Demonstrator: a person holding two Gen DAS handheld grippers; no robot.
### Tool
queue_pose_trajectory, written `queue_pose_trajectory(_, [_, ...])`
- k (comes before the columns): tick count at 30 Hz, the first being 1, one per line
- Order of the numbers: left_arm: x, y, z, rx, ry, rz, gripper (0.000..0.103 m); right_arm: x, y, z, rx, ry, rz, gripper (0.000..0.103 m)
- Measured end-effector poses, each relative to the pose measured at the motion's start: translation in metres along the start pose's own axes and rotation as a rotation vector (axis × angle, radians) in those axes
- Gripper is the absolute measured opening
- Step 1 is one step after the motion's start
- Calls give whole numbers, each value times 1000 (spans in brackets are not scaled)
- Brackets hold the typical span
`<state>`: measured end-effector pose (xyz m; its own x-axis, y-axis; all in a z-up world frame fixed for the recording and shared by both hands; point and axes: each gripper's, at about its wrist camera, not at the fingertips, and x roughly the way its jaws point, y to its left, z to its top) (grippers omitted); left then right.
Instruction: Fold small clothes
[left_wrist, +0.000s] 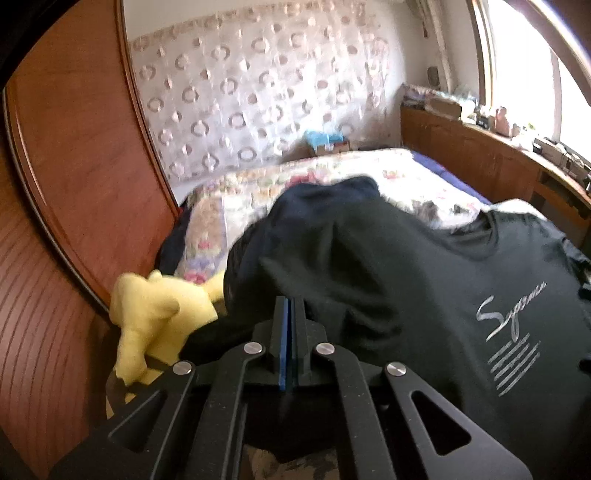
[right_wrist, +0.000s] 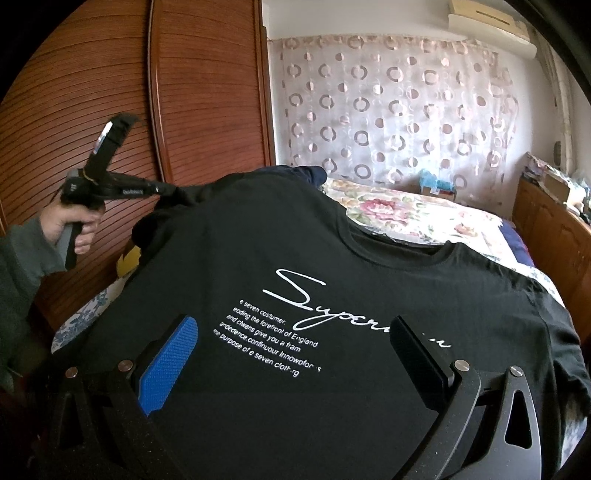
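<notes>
A black T-shirt (right_wrist: 332, 369) with white script and text on its chest lies front-up on the bed. My left gripper (left_wrist: 290, 306) is shut on the T-shirt's left sleeve (left_wrist: 325, 258) and lifts it off the bed; in the right wrist view the left gripper (right_wrist: 170, 190) holds that sleeve up at the left, by the wardrobe. My right gripper (right_wrist: 295, 339) is open and empty, just above the shirt's chest, with its blue pad (right_wrist: 170, 362) left and its black finger (right_wrist: 417, 354) right of the print.
The bed has a floral cover (right_wrist: 424, 214). A wooden wardrobe (right_wrist: 184, 92) stands at the left. A yellow plush toy (left_wrist: 155, 310) lies by the wardrobe. A wooden sideboard (left_wrist: 480, 158) runs along the right under the window. A patterned curtain (right_wrist: 399, 110) hangs behind.
</notes>
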<state>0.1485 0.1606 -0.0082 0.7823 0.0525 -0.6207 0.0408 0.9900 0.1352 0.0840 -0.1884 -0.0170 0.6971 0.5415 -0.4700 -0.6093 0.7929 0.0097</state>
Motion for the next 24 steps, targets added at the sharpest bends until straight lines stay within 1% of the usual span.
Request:
queue_pose_trajectory(5, [-21, -30, 24, 23, -59, -76, 2, -2, -3, 1, -4, -1, -7, 103])
queue_pose_trajectory(11, [-35, -94, 48, 71, -88, -231, 2, -7, -15, 3, 22, -10, -33, 103])
queue_pose_trajectory(14, [-36, -112, 51, 88, -84, -252, 4, -8, -20, 2, 34, -10, -45, 103])
queue_pose_trajectory(15, [-37, -116, 51, 92, -84, -262, 6, -8, -22, 1, 39, -7, -47, 103])
queue_pose_trajectory(16, [-39, -116, 50, 88, -84, -274, 17, -7, -23, 0, 43, -2, -49, 103])
queue_pose_trajectory(17, [-41, -114, 48, 75, -87, -294, 31, -6, -23, -1, 44, 3, -51, 103])
queue_pose_trajectory(19, [-46, -108, 43, 61, -97, -304, 44, -5, -22, -1, 40, 11, -56, 103])
queue_pose_trajectory(20, [-49, -108, 39, 58, -99, -293, 47, -4, -21, 0, 39, 14, -58, 103])
queue_pose_trajectory(21, [-50, -105, 37, 56, -98, -283, 48, -3, -20, 1, 40, 15, -55, 103])
queue_pose_trajectory(22, [-51, -103, 33, 53, -98, -276, 53, -2, -20, 2, 43, 15, -52, 103])
queue_pose_trajectory(24, [-54, -96, 23, 43, -99, -259, 55, 2, -21, 6, 46, 23, -33, 99])
